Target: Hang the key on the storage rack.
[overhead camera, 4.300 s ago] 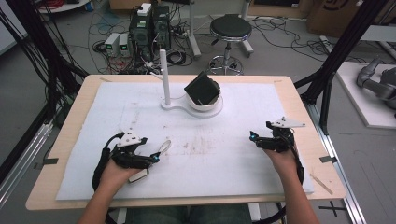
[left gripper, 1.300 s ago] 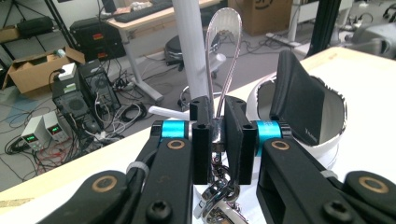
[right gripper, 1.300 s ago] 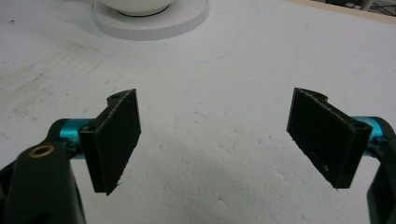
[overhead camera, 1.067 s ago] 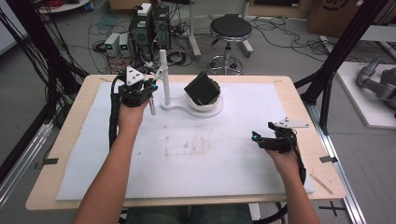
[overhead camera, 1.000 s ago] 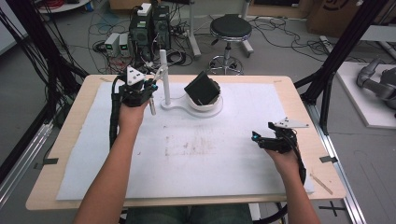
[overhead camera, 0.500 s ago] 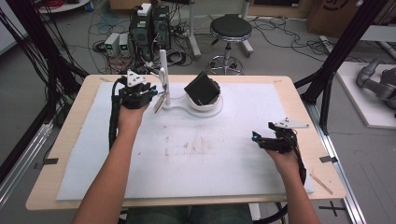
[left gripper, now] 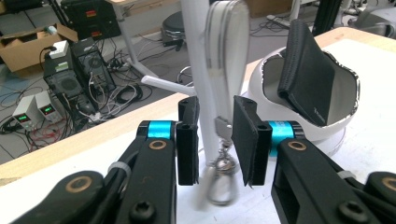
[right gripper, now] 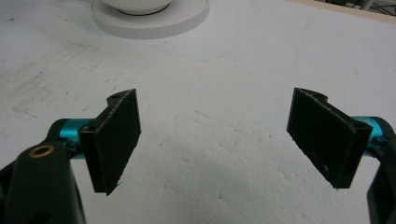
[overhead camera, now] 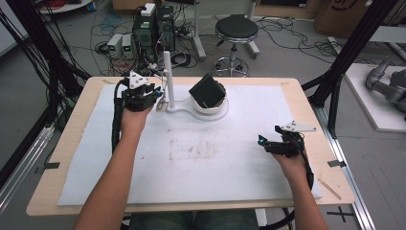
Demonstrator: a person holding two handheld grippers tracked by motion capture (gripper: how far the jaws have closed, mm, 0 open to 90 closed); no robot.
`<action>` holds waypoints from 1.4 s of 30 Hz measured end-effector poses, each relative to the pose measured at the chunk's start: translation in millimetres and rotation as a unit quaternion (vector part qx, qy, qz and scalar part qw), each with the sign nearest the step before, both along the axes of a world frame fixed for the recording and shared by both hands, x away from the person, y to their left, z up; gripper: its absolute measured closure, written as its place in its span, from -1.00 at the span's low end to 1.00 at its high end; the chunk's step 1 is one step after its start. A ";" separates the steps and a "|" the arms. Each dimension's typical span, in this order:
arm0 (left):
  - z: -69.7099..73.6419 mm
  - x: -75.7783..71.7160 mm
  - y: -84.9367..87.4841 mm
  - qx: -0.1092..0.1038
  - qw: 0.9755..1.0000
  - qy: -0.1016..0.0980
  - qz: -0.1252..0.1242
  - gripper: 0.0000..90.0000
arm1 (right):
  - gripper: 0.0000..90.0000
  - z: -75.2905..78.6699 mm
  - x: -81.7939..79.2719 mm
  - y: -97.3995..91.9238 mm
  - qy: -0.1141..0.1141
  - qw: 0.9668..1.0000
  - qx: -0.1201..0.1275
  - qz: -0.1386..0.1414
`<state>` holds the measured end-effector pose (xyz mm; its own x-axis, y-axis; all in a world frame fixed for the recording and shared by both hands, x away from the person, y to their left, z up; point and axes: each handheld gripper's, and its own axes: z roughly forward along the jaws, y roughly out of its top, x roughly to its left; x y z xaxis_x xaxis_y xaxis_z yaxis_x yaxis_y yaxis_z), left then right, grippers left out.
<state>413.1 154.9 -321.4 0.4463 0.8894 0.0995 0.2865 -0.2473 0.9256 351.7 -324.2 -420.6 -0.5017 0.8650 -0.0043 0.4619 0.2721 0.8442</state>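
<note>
We see our left tool (left gripper: 214, 140) parted around a strap (left gripper: 227, 70) beside the white post (left gripper: 198, 56); our right tool (right gripper: 215, 140) rests released on the desk (overhead camera: 72, 143).

I see a matt white foam sheet (overhead camera: 201, 163), rough and pitted, lying on a pale wooden table (overhead camera: 62, 143). At twelve o'clock the white stand (left gripper: 198, 70) looks like smooth plastic; the key ring strap (left gripper: 227, 51) beside it shines like polished metal. The black wallet (left gripper: 306, 70) looks grained leather.
</note>
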 end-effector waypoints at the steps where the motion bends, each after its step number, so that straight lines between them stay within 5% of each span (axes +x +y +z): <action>1: 0.3 -0.1 -0.4 0.002 1.000 0.000 -0.001 0.59 | -0.61 -0.1 0.0 -0.1 0.001 1.000 0.002 0.001; 8: 3.3 -3.2 1.9 -0.008 1.000 -0.002 -0.004 0.54 | -0.61 0.4 -0.3 -0.6 0.000 1.000 0.004 -0.001; 16: 8.5 -25.3 9.3 -0.032 0.999 -0.017 -0.033 0.14 | -0.61 0.6 -0.4 0.1 -0.003 1.000 0.003 -0.001; 27: -2.6 -59.7 24.2 -0.042 0.997 -0.007 -0.068 -0.15 | -0.61 1.7 -1.4 1.0 -0.005 1.000 0.004 0.000; 42: -30.0 -95.5 33.8 -0.054 0.994 -0.027 -0.094 -0.30 | -0.61 1.6 -2.0 1.5 -0.002 1.000 0.001 0.000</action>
